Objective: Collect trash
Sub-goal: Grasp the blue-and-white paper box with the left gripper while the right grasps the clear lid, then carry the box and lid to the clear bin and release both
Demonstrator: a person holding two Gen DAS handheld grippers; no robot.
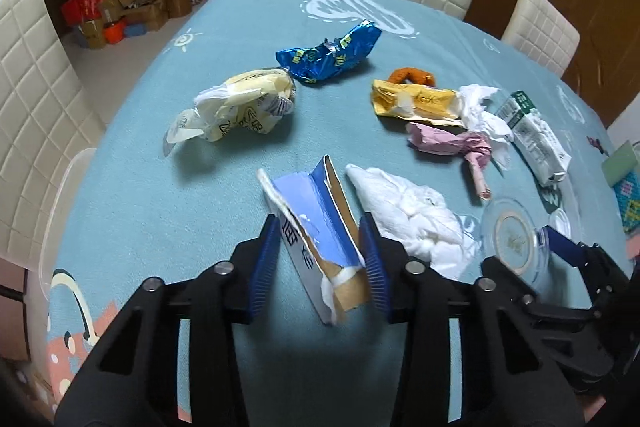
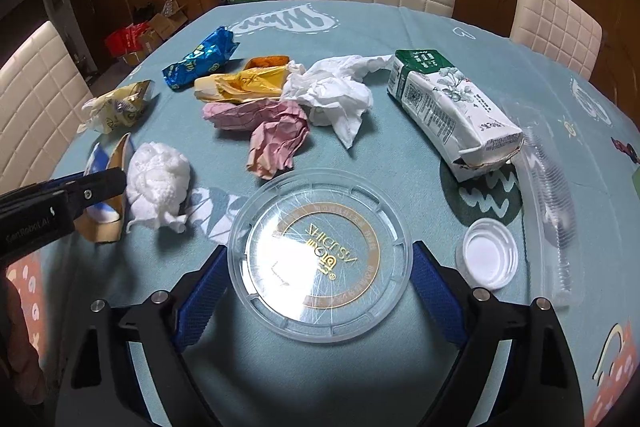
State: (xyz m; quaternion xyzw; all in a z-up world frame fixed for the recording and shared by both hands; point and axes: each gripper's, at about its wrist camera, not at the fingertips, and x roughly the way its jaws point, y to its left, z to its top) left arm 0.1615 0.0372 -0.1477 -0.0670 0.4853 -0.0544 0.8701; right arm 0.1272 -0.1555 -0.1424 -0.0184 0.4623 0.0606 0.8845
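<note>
Showing only rightward, bottle cap [image 2: 489, 253], plastic tray [image 2: 550, 195]

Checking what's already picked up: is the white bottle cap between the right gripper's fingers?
No, the white bottle cap lies on the tablecloth outside the right gripper, whose fingers flank the clear plastic lid.

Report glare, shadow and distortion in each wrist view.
Right wrist: white glare washes out part of the clear plastic lid; the table bows under fisheye. Left wrist: a soft shadow lies under the torn blue carton; the corners go dark and the chairs curve.
</note>
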